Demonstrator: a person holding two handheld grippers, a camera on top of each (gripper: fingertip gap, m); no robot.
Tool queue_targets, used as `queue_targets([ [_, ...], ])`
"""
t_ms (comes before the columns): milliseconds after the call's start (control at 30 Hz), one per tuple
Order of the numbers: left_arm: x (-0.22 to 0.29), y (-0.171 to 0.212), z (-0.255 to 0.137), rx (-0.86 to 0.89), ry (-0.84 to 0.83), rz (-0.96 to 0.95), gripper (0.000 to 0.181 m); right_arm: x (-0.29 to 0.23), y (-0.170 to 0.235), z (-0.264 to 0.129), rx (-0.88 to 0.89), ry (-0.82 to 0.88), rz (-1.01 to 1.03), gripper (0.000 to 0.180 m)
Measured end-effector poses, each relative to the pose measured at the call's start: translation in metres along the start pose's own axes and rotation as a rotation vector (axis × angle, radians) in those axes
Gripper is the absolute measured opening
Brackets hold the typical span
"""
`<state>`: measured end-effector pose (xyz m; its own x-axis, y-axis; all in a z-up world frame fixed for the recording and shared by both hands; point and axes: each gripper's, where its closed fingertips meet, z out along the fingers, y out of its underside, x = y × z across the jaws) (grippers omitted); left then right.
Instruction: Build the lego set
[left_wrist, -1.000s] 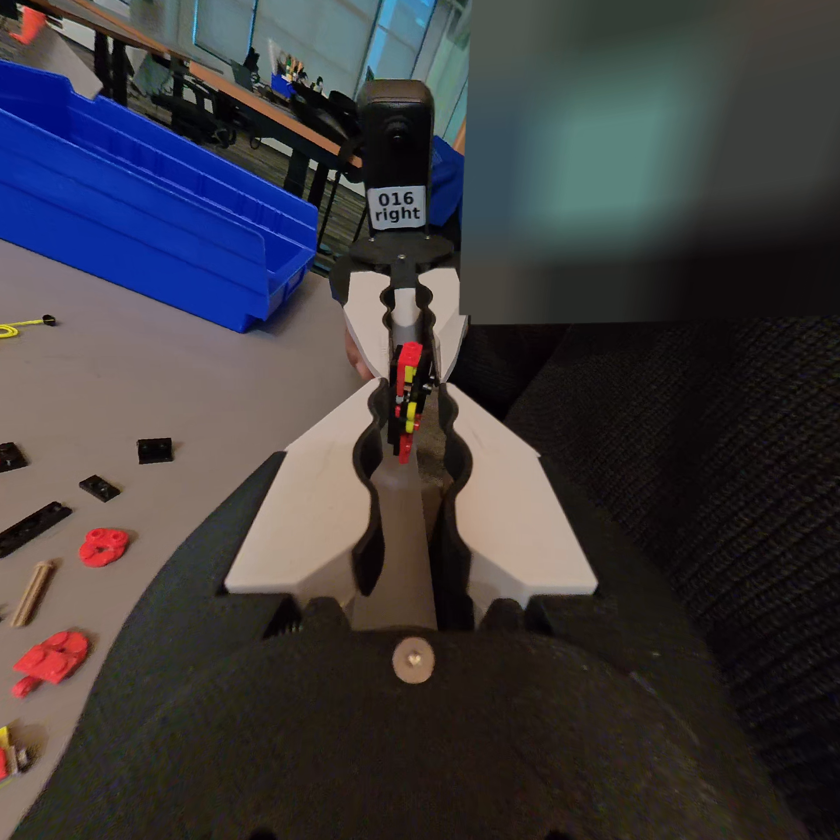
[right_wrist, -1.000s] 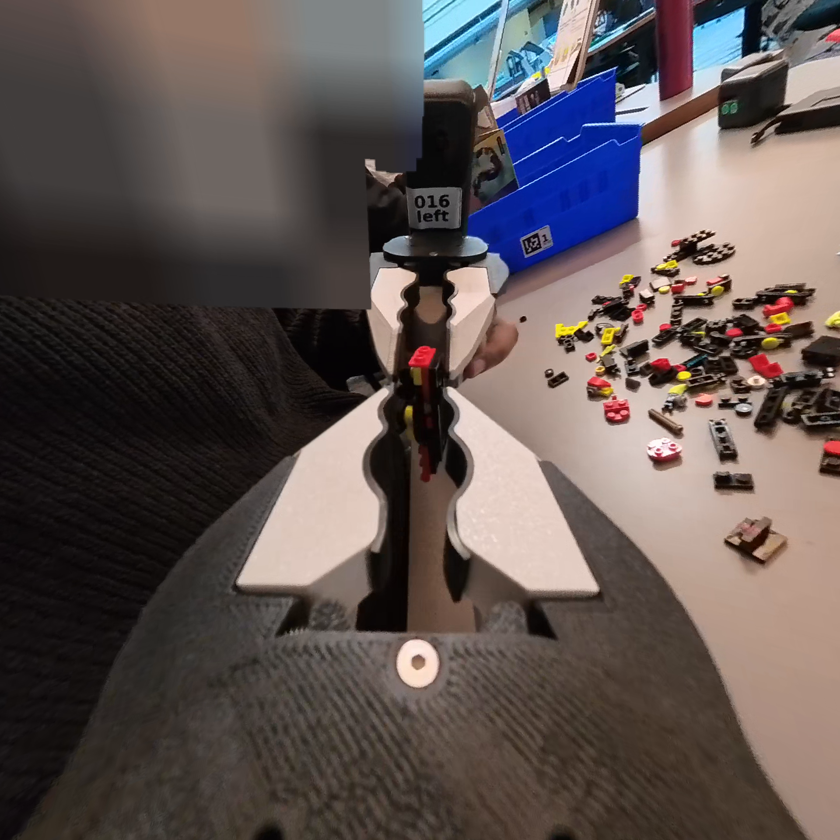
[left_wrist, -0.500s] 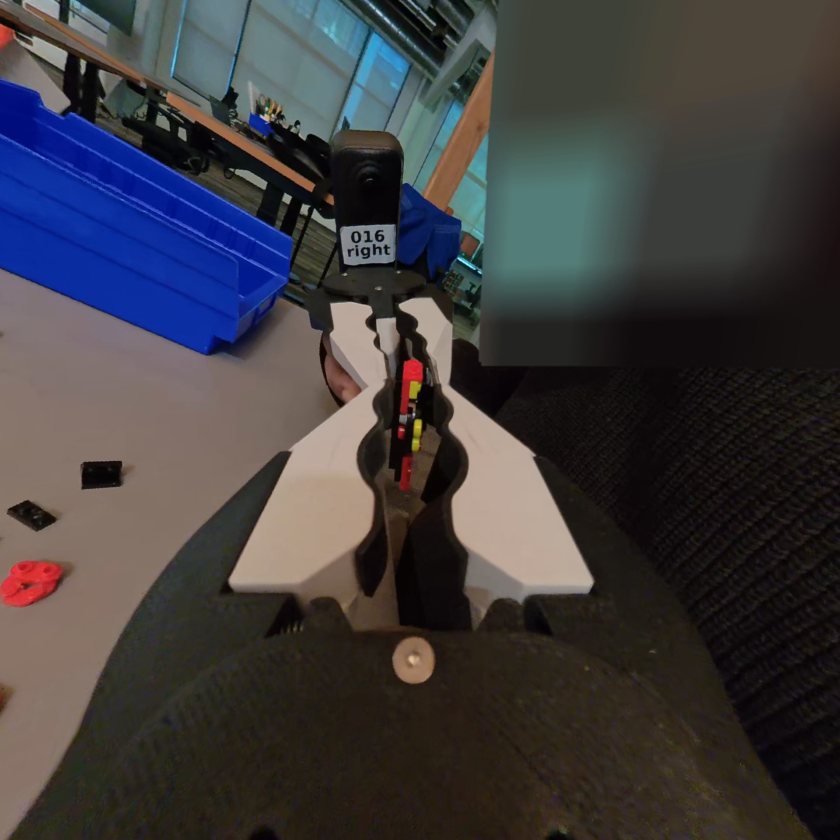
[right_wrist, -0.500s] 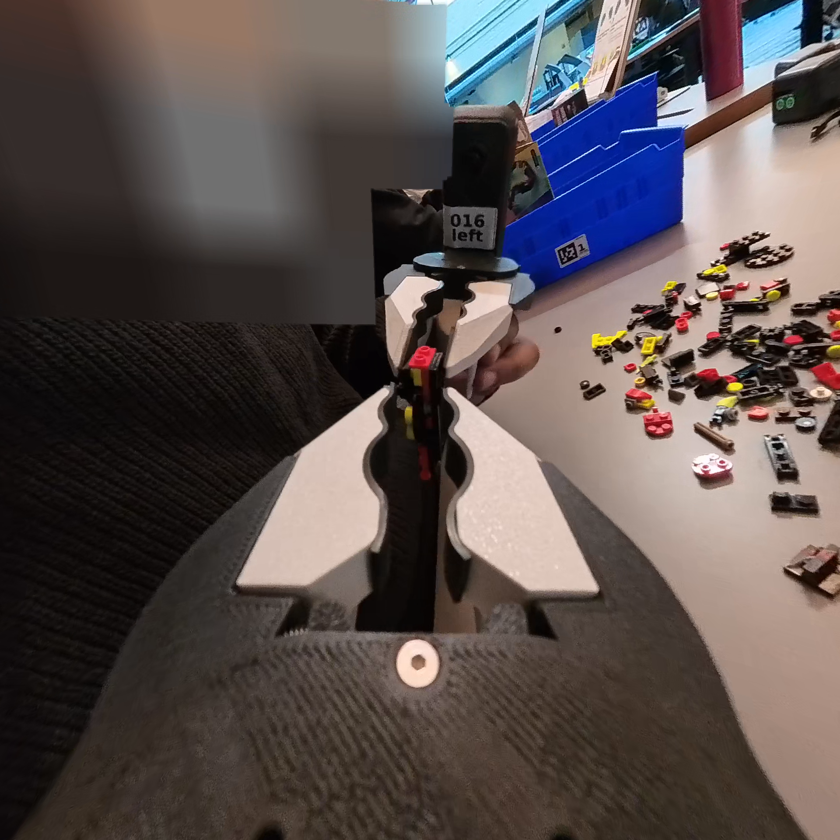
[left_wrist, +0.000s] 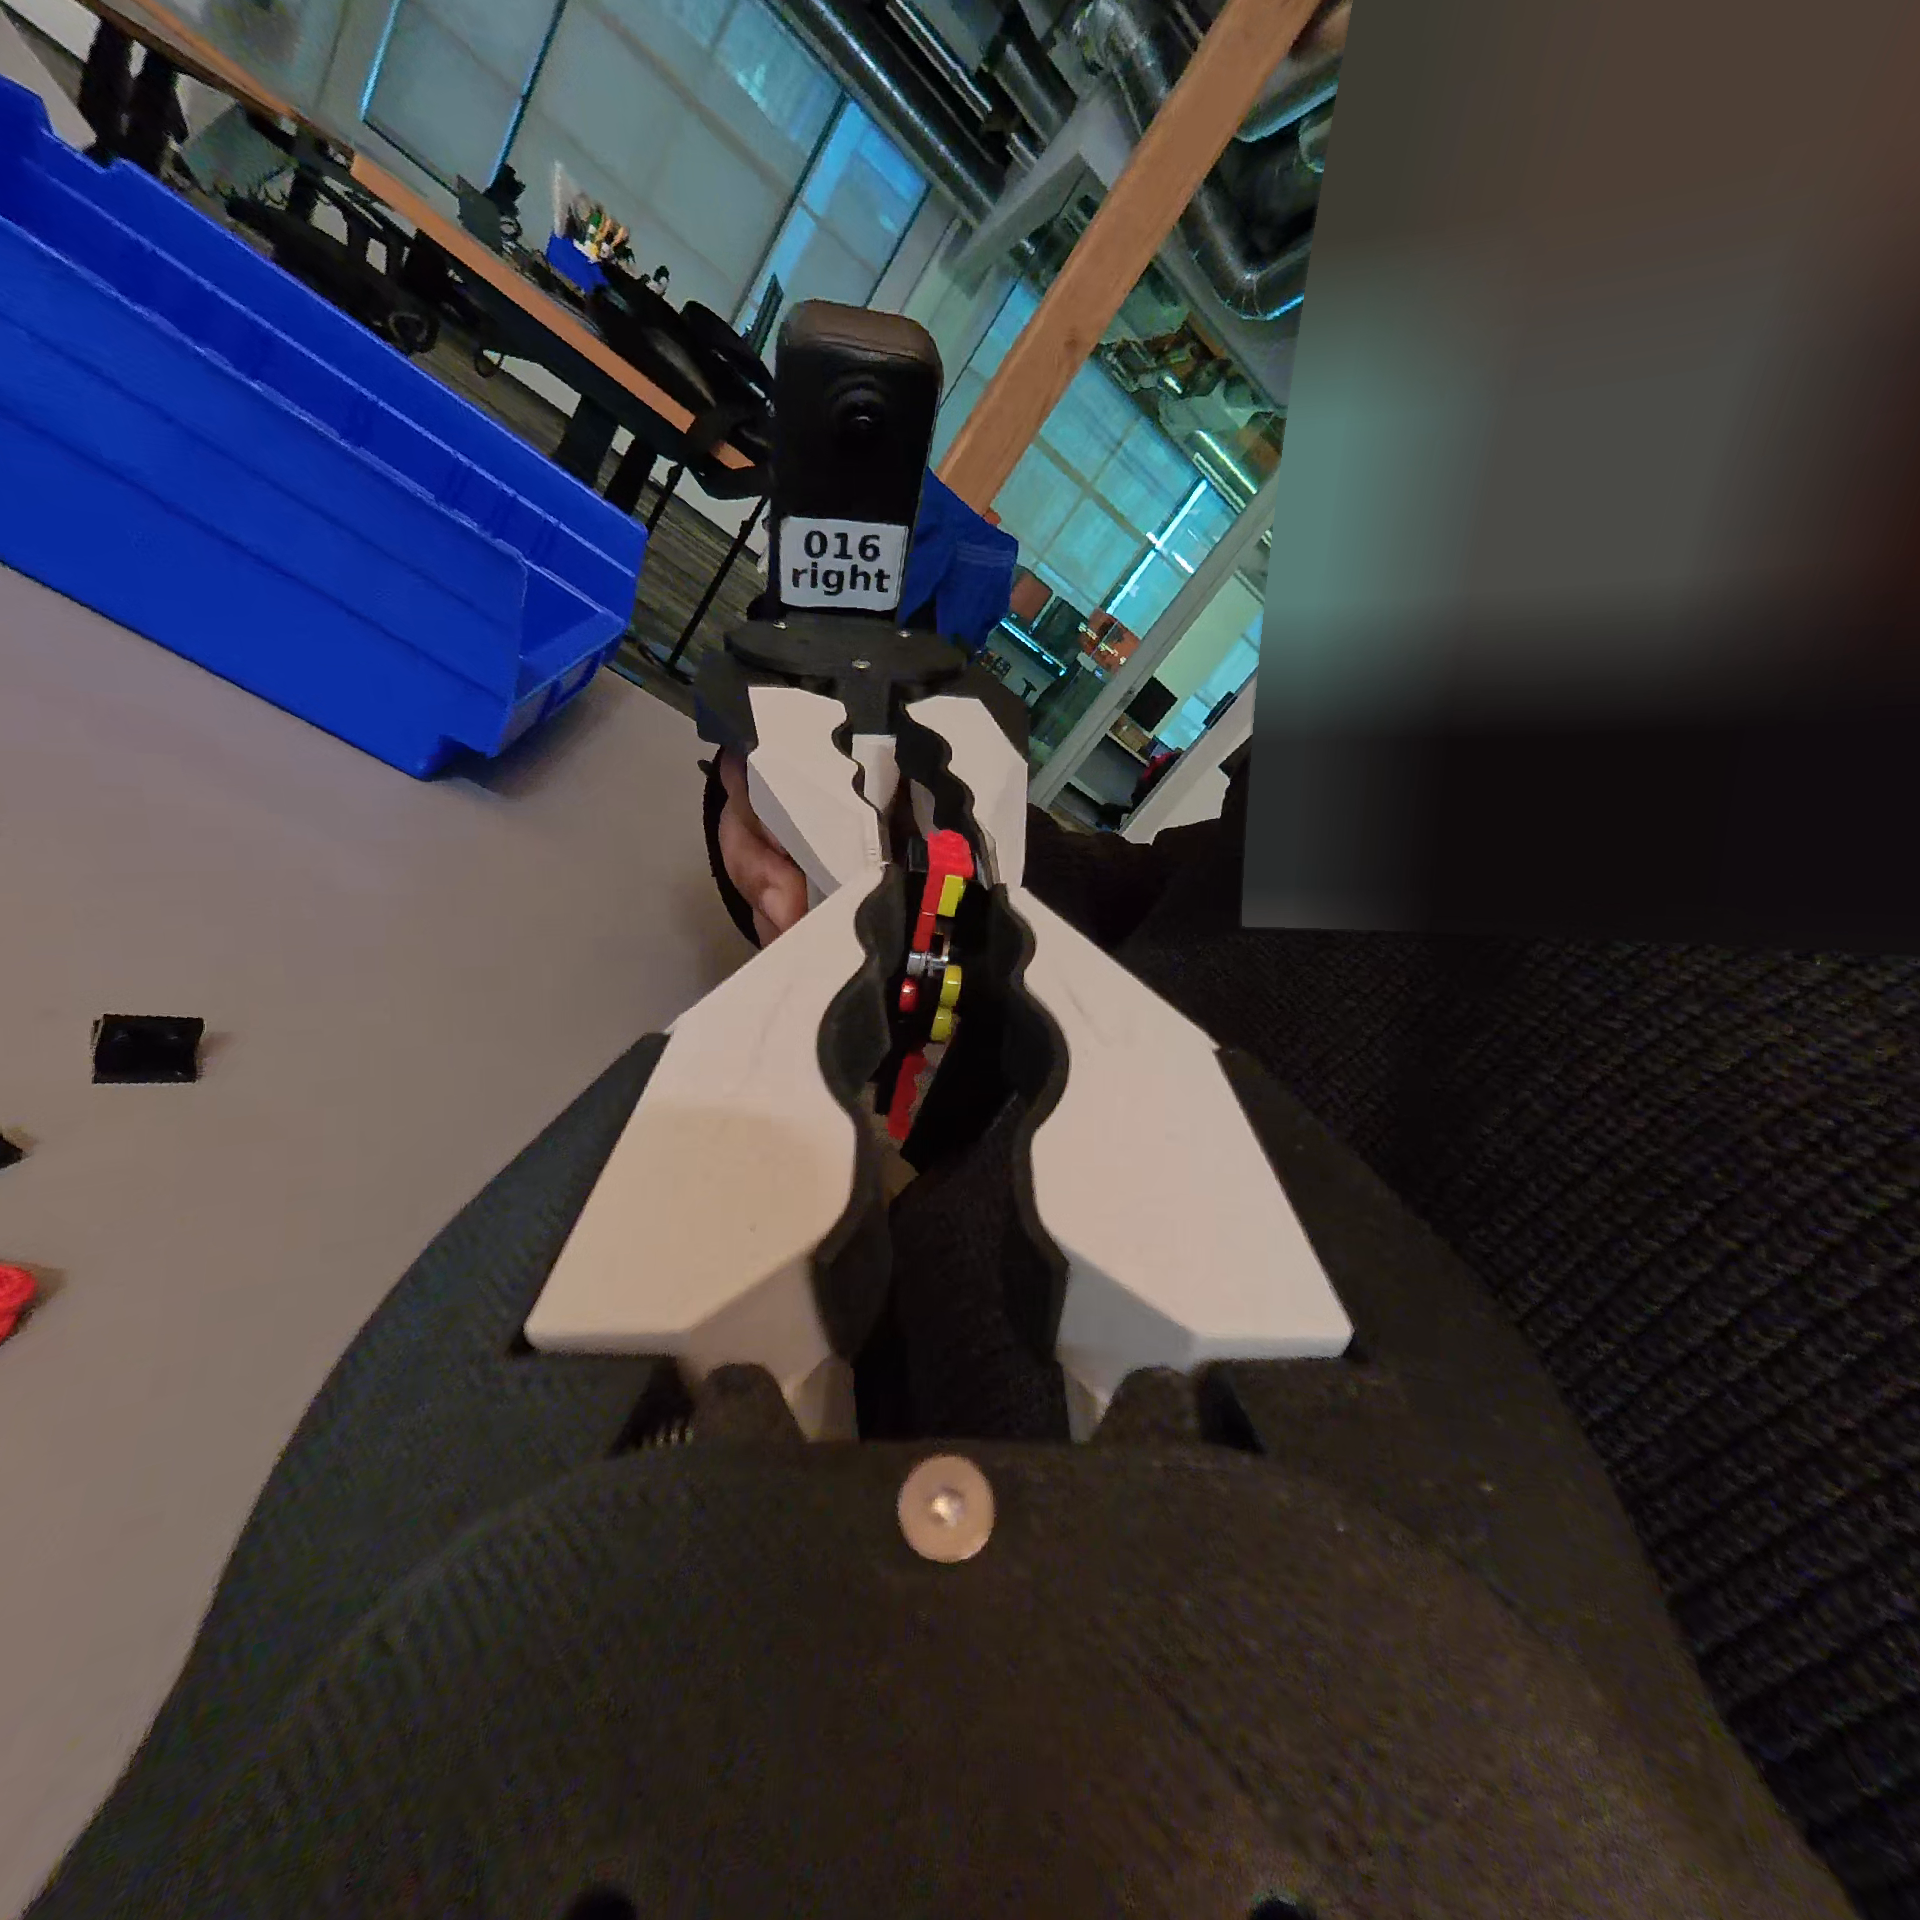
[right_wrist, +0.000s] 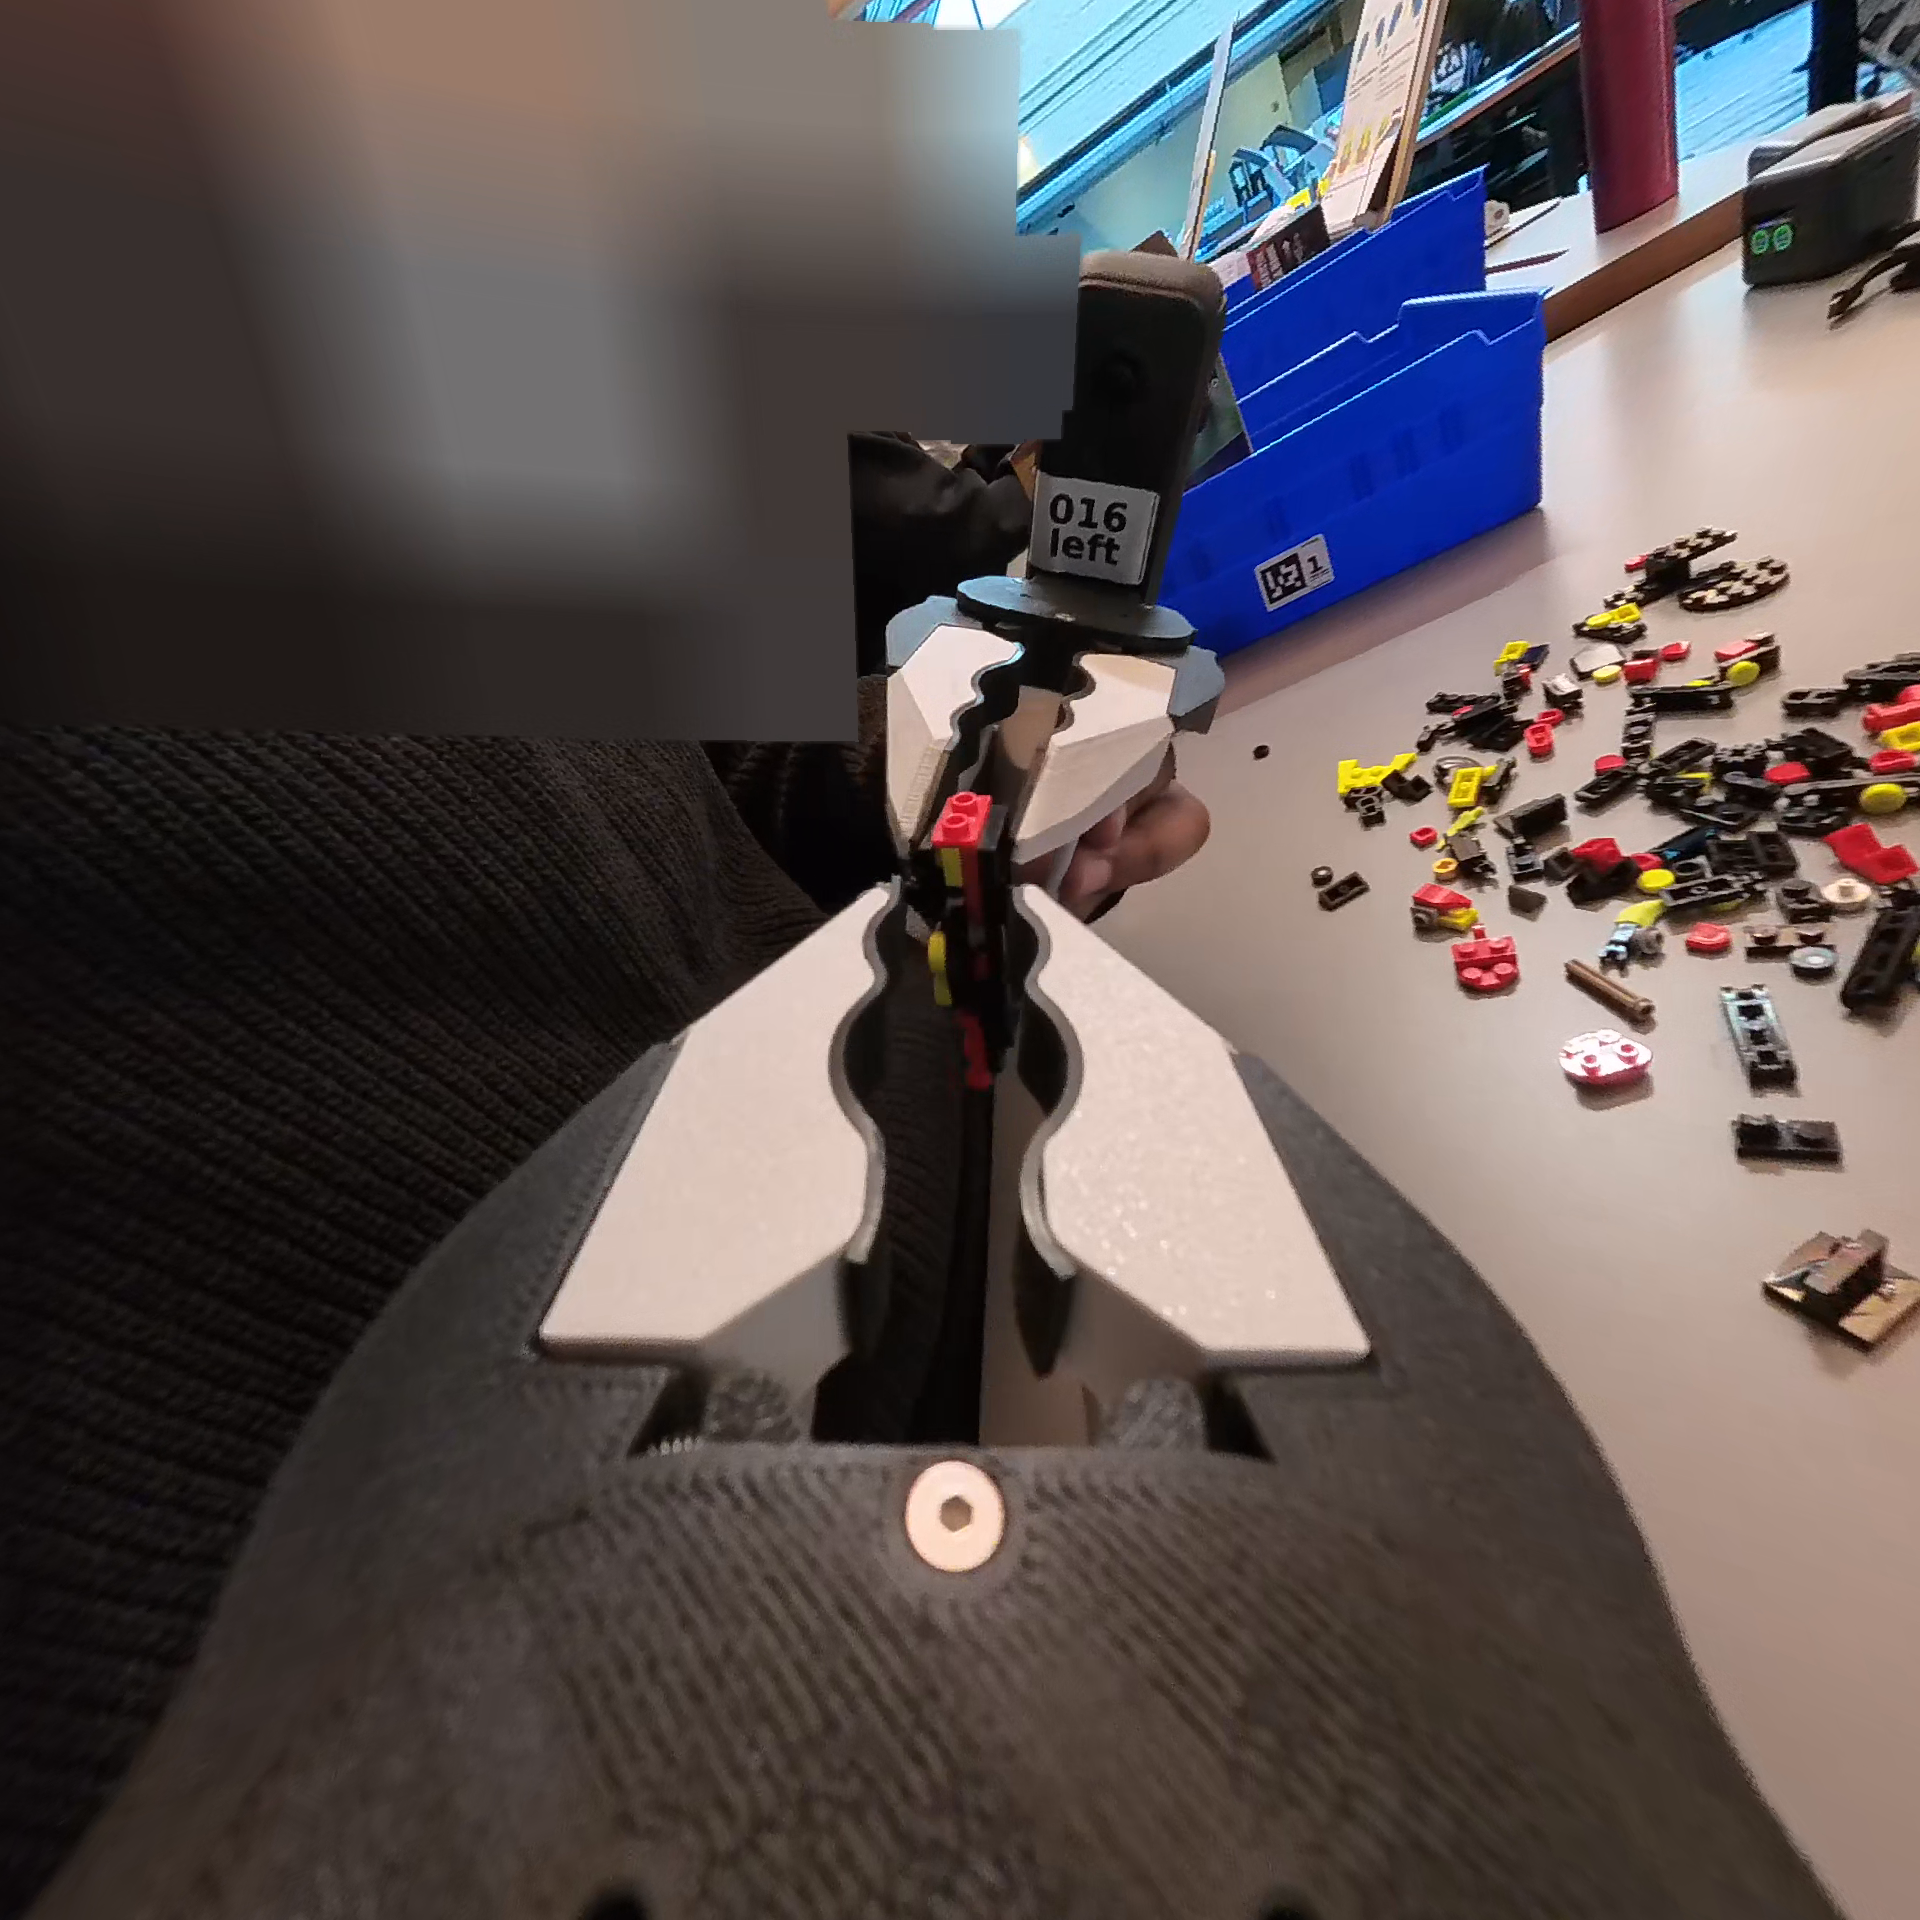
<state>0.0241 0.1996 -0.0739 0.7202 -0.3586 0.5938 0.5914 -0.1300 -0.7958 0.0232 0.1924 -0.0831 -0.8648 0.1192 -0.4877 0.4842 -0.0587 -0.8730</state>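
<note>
Loose lego pieces (right_wrist: 1704, 790) crowd only the right wrist view's table (right_wrist: 1558, 1455).

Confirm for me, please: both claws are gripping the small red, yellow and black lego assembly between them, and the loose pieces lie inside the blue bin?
Not quite. The right wrist view shows the loose pieces scattered on the grey table, outside the blue bin. Both the left claw and right claw do grip the lego assembly.

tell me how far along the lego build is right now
Done: a small red, yellow and black assembly exists. In hand: the left gripper and right gripper both pinch it above the table edge. Left: most of the job, since many loose pieces lie unused on the table.
</note>
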Motion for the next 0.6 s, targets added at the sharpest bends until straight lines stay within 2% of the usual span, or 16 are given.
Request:
queue_targets([
  [233, -0.006, 0.0, -0.001, -0.006, -0.036, 0.012, 0.012, 0.006, -0.012, -0.005, 0.067, 0.06, -0.046, 0.023],
  [600, -0.007, -0.003, -0.002, 0.017, -0.032, -0.014, 0.012, 0.008, -0.01, -0.005, 0.044, 0.104, -0.118, 0.013],
])
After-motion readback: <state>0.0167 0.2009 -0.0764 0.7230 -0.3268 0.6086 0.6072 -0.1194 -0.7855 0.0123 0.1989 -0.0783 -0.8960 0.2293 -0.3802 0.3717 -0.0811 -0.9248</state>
